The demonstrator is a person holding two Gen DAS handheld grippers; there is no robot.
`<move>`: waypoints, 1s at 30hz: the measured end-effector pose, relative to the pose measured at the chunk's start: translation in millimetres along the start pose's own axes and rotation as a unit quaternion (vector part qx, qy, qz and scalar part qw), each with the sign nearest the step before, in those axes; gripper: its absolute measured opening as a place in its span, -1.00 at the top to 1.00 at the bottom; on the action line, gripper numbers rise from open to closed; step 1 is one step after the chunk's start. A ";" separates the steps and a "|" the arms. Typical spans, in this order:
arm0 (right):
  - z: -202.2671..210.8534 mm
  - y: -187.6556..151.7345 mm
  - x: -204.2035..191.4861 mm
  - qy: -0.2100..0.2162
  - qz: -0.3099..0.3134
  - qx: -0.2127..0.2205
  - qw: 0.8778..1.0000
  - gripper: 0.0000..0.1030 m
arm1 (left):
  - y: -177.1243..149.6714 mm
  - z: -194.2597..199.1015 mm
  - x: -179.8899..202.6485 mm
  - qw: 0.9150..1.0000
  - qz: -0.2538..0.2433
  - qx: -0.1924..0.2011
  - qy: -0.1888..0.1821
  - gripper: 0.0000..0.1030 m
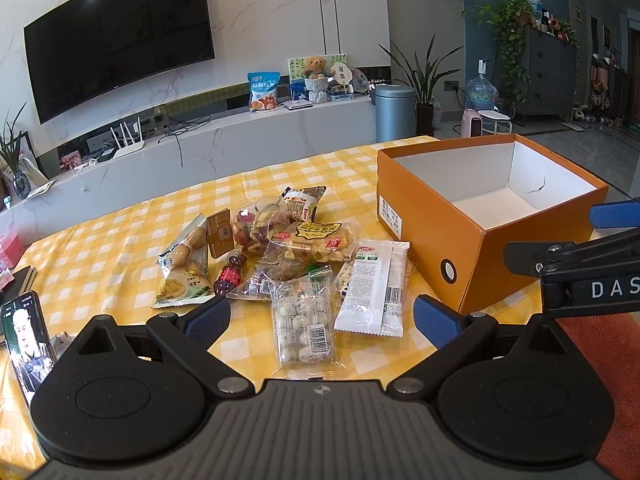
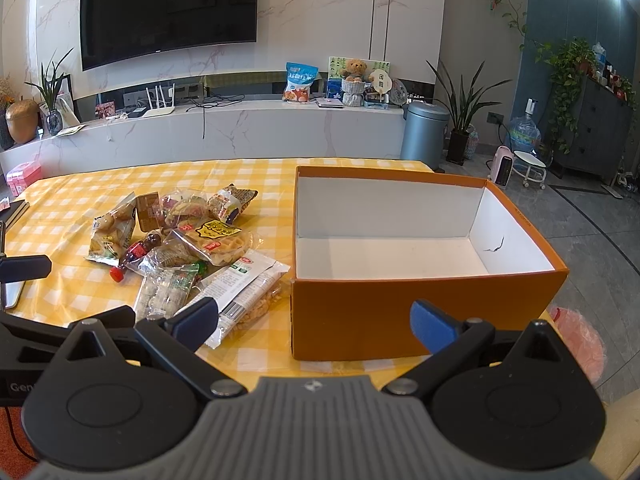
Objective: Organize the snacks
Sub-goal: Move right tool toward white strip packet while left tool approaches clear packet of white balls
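From the left wrist camera, the left gripper (image 1: 322, 316) hangs low over the near edge of the table (image 1: 100, 248) with its blue-padded fingers spread wide and nothing between them; the pile of snacks (image 1: 280, 256) lies just ahead on the yellow checked cloth; nearest the fingers sits a clear packet of round white sweets (image 1: 306, 324), with a long white packet (image 1: 374, 288) just beside it on the right; further back lie a small red bottle (image 1: 230, 278) on its side, a waffle pack (image 1: 316, 242) and a green and yellow bag (image 1: 184, 276); the orange box (image 1: 472, 248) stands open and upright to the right of the pile, its white inside bare; a phone (image 1: 26, 344) leans at the left edge with its screen lit; the right gripper's black arm and one blue pad (image 1: 612, 214) reach in from the right, near the box.

From the right wrist camera, the right gripper (image 2: 314, 322) is held in front of the orange box (image 2: 420, 308), fingers wide apart and holding nothing; the box's near wall sits between the two pads; the snacks (image 2: 188, 248) lie in a heap to the left of the box, the long white packet (image 2: 240, 292) closest to it though not touching; the red bottle (image 2: 134, 258) rests on the heap's left side; part of the left gripper shows at the left edge; a television (image 2: 168, 8) hangs on the marble wall behind.
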State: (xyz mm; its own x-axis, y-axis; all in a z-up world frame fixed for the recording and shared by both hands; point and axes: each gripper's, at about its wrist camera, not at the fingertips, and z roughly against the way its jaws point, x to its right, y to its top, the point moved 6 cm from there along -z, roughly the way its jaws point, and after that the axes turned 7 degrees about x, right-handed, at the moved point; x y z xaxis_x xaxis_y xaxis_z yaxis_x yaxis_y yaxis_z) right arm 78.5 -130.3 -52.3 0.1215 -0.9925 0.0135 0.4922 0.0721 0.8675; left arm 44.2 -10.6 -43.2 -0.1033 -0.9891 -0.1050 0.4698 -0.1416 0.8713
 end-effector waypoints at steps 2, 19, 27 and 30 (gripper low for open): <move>-0.7 0.5 0.3 -0.002 -0.002 0.001 1.000 -0.94 | -1.8 1.8 -2.1 1.000 0.010 0.003 -0.007 -1.00; -27.9 -16.0 -12.3 0.035 -0.002 0.008 0.999 -0.68 | -21.3 -8.7 -45.8 0.989 0.135 -0.023 -0.054 -0.55; -53.6 -27.3 -30.1 0.064 -0.049 -0.034 0.996 -0.09 | -38.5 -32.1 -55.4 0.991 0.131 -0.038 -0.017 -0.34; -63.7 -30.9 -35.2 0.071 -0.065 -0.050 0.994 -0.03 | -43.2 -41.7 -49.6 0.993 0.105 -0.050 -0.018 -0.45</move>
State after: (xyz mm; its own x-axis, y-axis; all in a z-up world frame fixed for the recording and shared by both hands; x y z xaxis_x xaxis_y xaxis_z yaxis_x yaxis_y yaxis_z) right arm 113.9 -91.2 -111.2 0.1690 -0.9705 -0.1718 0.5938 -0.0388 0.8037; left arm 65.6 42.9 -95.6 -0.0237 -0.9953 0.0935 0.5688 0.0634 0.8200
